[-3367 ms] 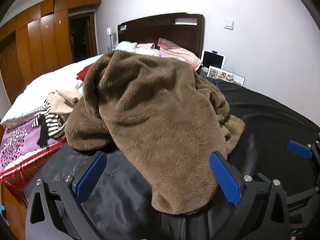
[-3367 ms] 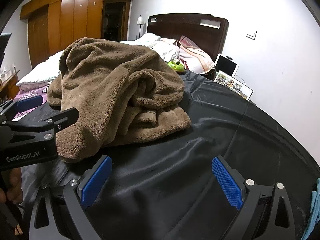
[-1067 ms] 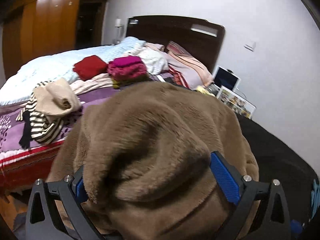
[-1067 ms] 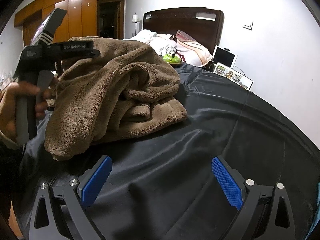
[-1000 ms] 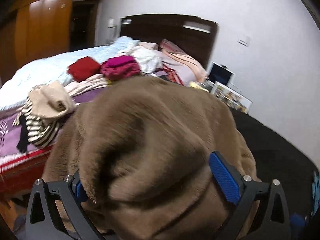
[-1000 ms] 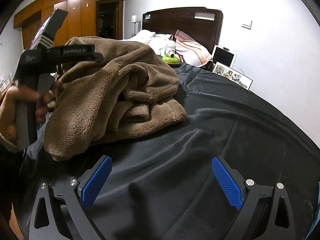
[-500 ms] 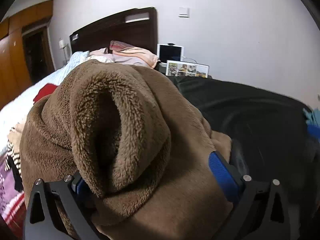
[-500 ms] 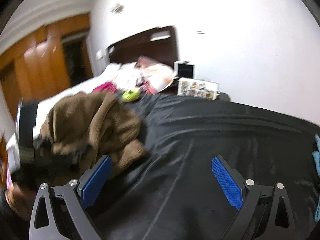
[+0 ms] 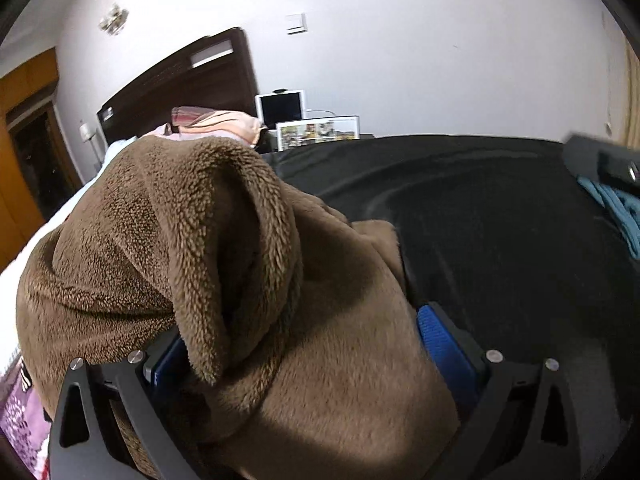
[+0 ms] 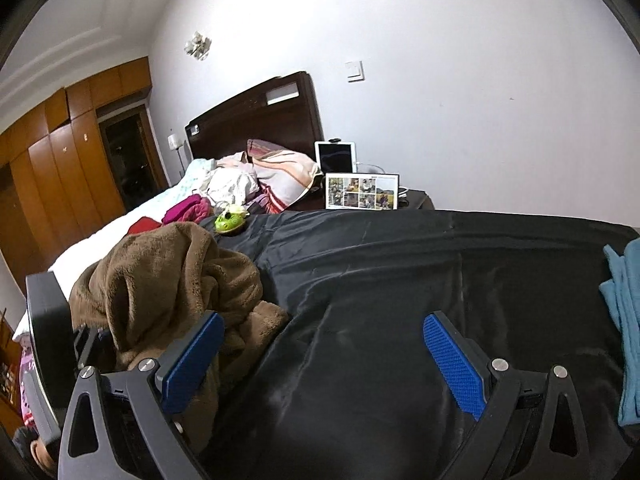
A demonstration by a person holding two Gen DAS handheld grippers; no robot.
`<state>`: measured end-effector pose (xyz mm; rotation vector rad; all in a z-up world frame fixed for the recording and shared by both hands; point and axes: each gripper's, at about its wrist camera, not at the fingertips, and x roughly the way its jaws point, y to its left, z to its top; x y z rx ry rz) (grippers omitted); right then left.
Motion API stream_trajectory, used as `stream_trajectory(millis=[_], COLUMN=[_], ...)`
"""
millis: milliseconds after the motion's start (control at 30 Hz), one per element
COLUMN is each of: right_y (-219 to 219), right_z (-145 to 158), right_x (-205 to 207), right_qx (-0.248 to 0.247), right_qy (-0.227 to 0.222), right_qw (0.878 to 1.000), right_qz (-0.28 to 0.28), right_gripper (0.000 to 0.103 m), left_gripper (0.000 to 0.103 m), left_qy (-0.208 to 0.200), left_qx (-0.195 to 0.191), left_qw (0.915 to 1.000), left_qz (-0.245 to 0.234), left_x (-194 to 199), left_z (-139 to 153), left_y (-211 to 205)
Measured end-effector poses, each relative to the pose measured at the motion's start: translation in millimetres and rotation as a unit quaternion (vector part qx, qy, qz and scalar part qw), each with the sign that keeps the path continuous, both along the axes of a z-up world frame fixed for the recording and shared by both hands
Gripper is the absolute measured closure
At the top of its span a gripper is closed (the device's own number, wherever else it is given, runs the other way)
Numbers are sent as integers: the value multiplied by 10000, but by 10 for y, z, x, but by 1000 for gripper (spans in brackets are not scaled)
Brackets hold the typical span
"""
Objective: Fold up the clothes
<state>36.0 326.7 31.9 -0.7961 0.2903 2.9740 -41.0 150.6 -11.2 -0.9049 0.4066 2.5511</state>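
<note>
A brown fleece garment [image 9: 320,380] is bunched up and draped over my left gripper [image 9: 306,350]. Its blue pads [image 9: 444,340] stand wide apart, so it is open, with fleece filling the gap and hiding the left pad in part. The same garment [image 10: 168,280] rests in a heap at the left of the black sheet [image 10: 400,260] in the right wrist view. My right gripper [image 10: 336,356] hovers open over bare sheet to the right of the heap, holding nothing.
A folded blue cloth [image 10: 624,320] lies at the sheet's right edge. A green toy [image 10: 230,220], a photo frame [image 10: 362,191] and a tablet [image 10: 335,157] sit at the back. Loose clothes [image 10: 188,208] lie on the bed by the dark headboard [image 10: 256,120].
My left gripper has swung right with the fleece still over it. The right gripper has drawn back and turned right, so the heap now sits at its lower left.
</note>
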Motion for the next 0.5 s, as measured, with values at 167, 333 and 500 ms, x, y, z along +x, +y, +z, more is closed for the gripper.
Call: stream_trajectory(millis=[167, 333, 500], right_y=[192, 345, 364], right_z=[45, 18, -87], right_x=[114, 166, 132], right_qx=[-112, -129, -37], right_qy=[93, 63, -84], right_qw=[9996, 9987, 9987], right_qz=[-250, -489, -506], right_gripper=[2, 2, 2], left_gripper=[1, 1, 1], left_qy=[-72, -67, -69], left_qx=[152, 244, 342], left_qw=[9996, 9990, 9990], left_qz=[-213, -361, -282], left_x=[181, 378, 540], left_z=[28, 60, 85], left_y=[218, 391, 411])
